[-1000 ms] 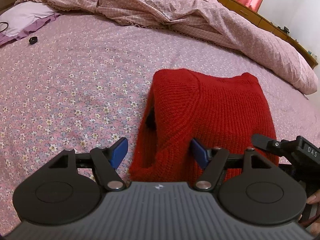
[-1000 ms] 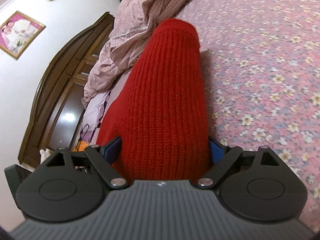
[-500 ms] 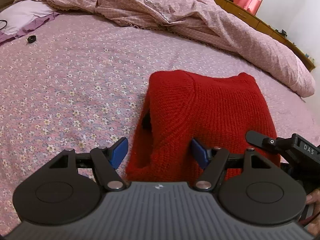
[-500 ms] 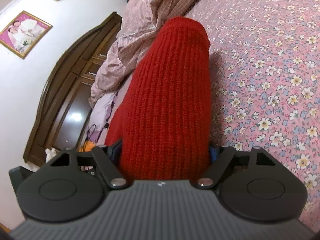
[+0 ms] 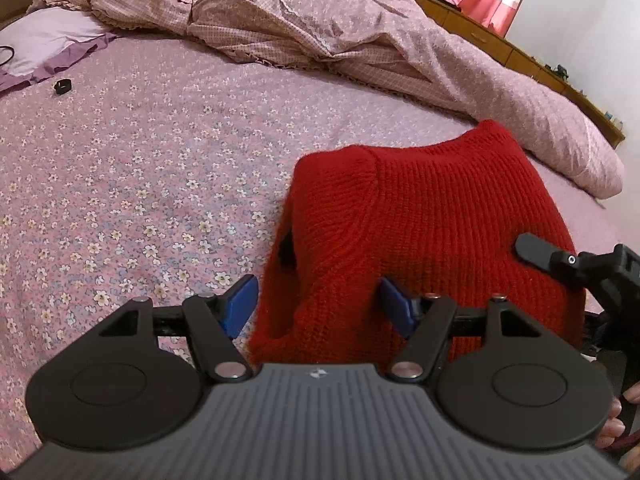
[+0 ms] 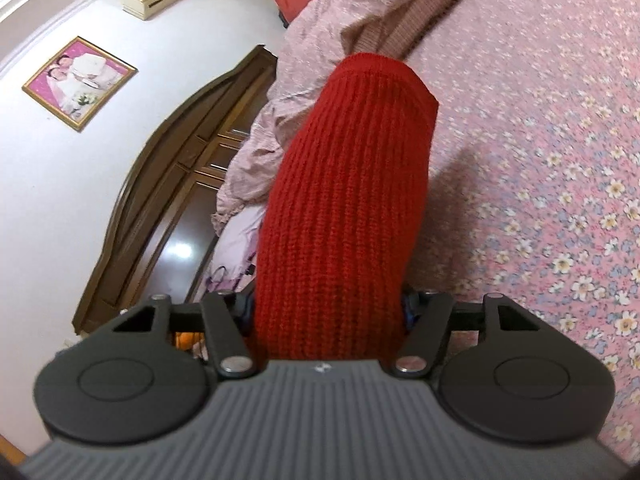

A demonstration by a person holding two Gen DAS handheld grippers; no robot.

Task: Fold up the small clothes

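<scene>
Red ribbed knit sweater point(image 5: 432, 216), folded into a thick bundle, is lying at the centre right of my left wrist view on the pink bedsheet printed with small white flowers point(image 5: 132, 168). My left gripper point(image 5: 316, 306) is sitting at the bundle's near left corner with its blue pads spread; the left pad point(image 5: 240, 306) is standing clear of the knit over the sheet while the right pad point(image 5: 394, 308) is lying against the wool, so nothing is being pinched there. In my right wrist view the same sweater point(image 6: 348, 184) is filling the middle of the frame, running up from between my fingers. My right gripper point(image 6: 328, 312) is closing, its pads pressing both sides of the bundle's edge. A rumpled pink checked quilt point(image 5: 304, 20) is lying across the top of the left view, and a small black object point(image 5: 63, 86) is resting on the sheet at the upper left.
</scene>
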